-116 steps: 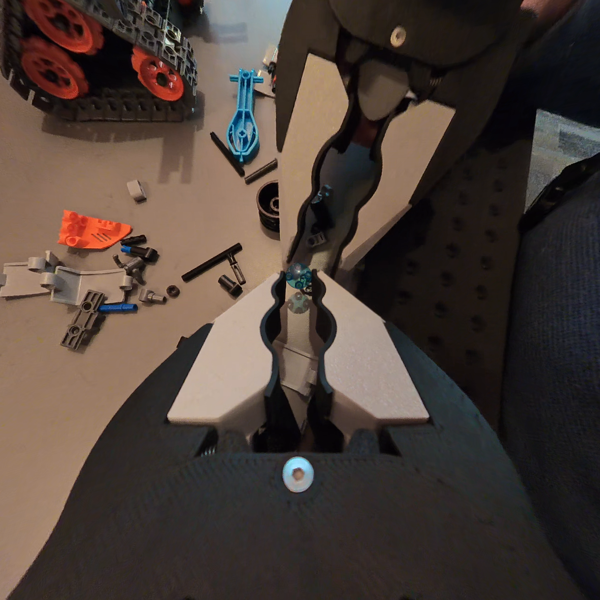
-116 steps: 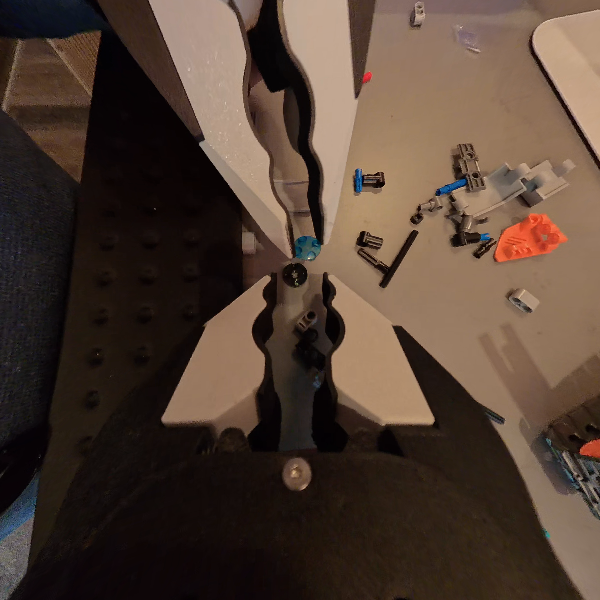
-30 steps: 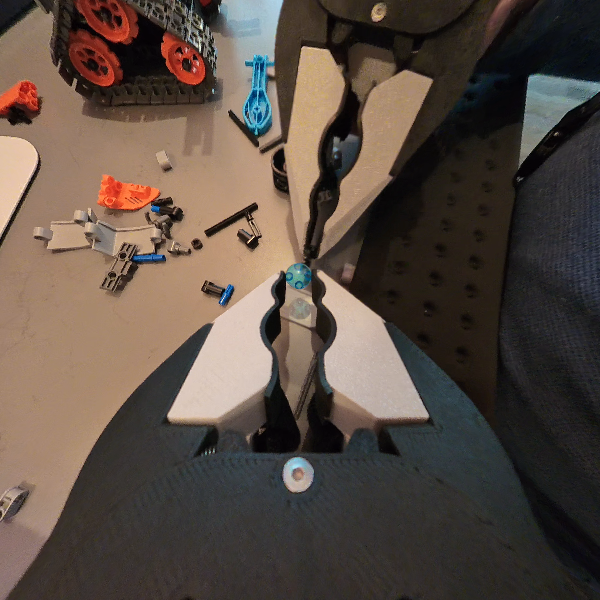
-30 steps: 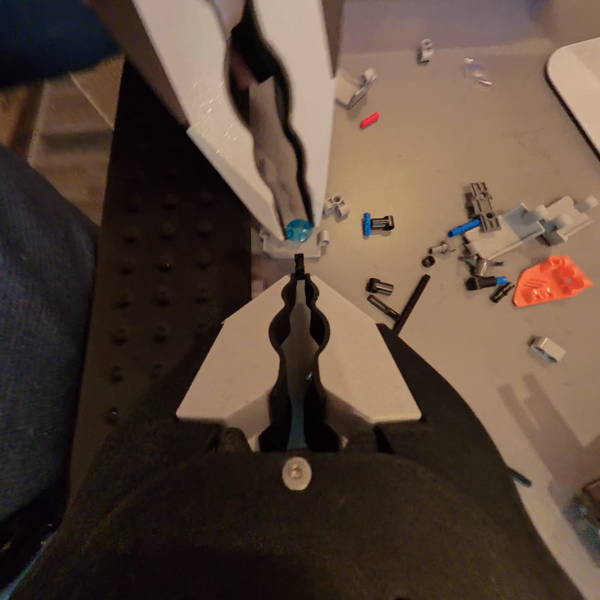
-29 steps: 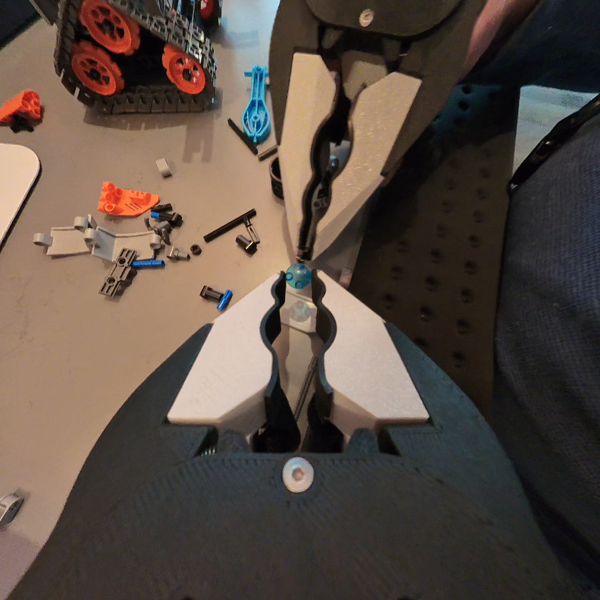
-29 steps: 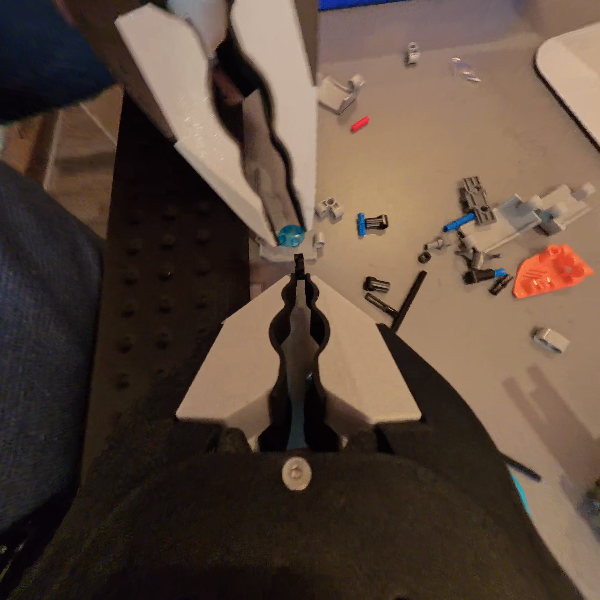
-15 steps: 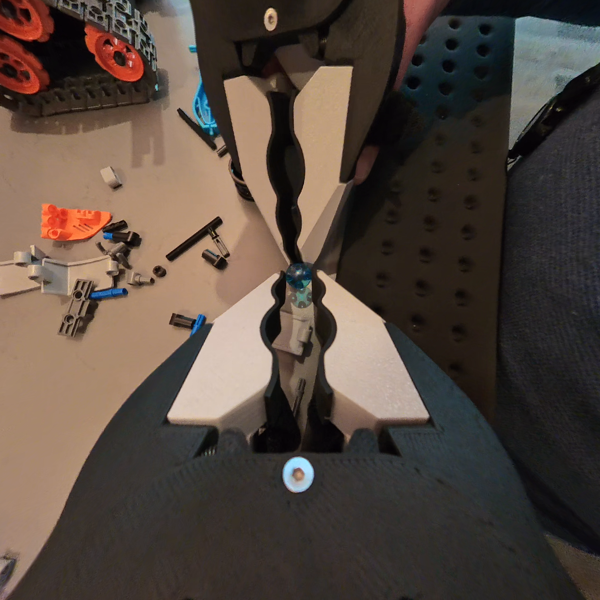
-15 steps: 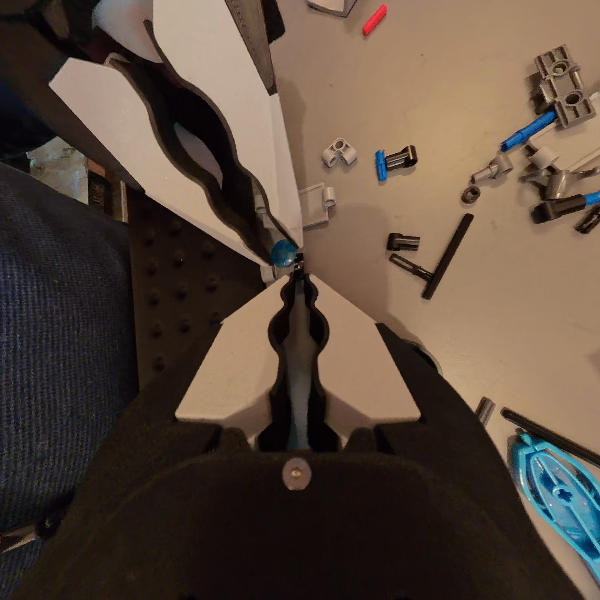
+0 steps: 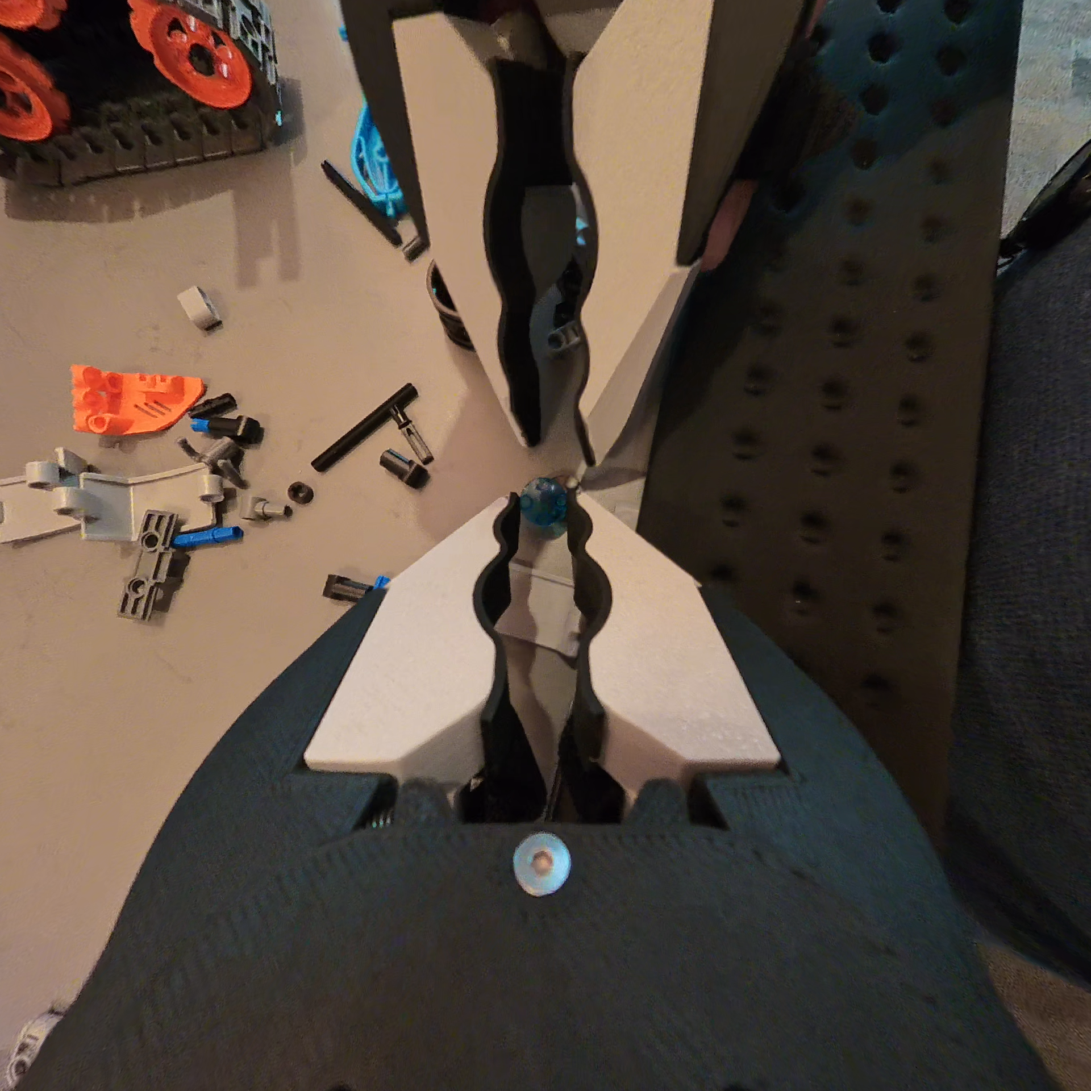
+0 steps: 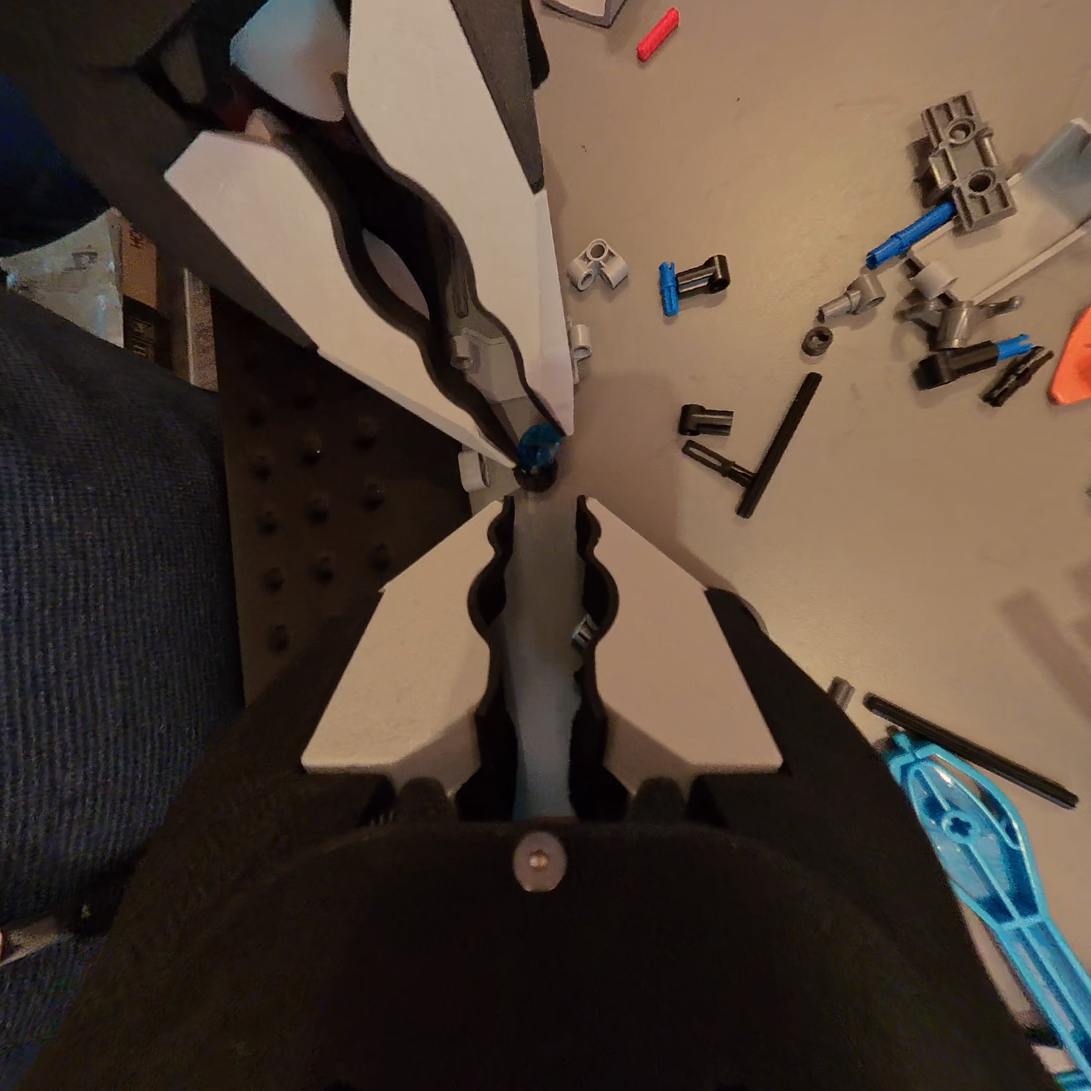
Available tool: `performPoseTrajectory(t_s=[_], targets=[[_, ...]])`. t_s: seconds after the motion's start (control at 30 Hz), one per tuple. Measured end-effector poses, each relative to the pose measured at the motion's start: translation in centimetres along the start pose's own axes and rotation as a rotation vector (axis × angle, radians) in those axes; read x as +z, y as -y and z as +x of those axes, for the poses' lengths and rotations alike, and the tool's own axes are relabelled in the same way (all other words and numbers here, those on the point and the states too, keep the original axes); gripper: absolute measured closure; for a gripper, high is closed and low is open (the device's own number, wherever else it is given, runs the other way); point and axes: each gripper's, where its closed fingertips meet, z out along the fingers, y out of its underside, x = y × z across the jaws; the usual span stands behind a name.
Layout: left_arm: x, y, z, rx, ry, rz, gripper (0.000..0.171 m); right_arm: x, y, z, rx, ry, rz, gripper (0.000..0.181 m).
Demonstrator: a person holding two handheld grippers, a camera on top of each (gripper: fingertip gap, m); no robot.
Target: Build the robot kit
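Note:
My left gripper (image 9: 543, 509) is shut on a small translucent blue round piece (image 9: 544, 499), held above the grey table. In the right wrist view the left gripper (image 10: 538, 444) comes in from the upper left, and the blue piece (image 10: 536, 447) has a small black piece (image 10: 534, 476) against its underside. My right gripper (image 10: 542, 502) is open and empty, its tips just short of that black piece. In the left wrist view the right gripper (image 9: 558, 451) faces mine tip to tip, its jaws slightly apart.
Loose parts lie on the table: an orange panel (image 9: 133, 398), a grey panel (image 9: 100, 502), a black axle (image 9: 363, 435), a light blue part (image 10: 992, 874), a red pin (image 10: 657, 34). A tracked vehicle with orange wheels (image 9: 195, 53) stands far left. A black perforated mat (image 9: 826, 413) borders the table. Less than 4 cm separates the two grippers' tips.
The right gripper, shut on a small black piece a second ago, has brought it to the blue piece and opened. The black piece now sits against the blue piece. Both grippers have tilted.

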Motion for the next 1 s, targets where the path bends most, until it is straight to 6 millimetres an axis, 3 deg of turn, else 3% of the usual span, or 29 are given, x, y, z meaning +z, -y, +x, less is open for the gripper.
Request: performPoseTrajectory(t_s=[0.5,1.0], targets=[[0.6,0.1,0.6,0.046,-0.031,-0.034,0.158,-0.1,0.2,-0.6,-0.085,0.001,0.084,0.169],[-0.1,0.9,1.3,0.113,-0.047,0.027,0.158,-0.3,0.6,-1.1,-0.095,0.016,0.130,0.168]])
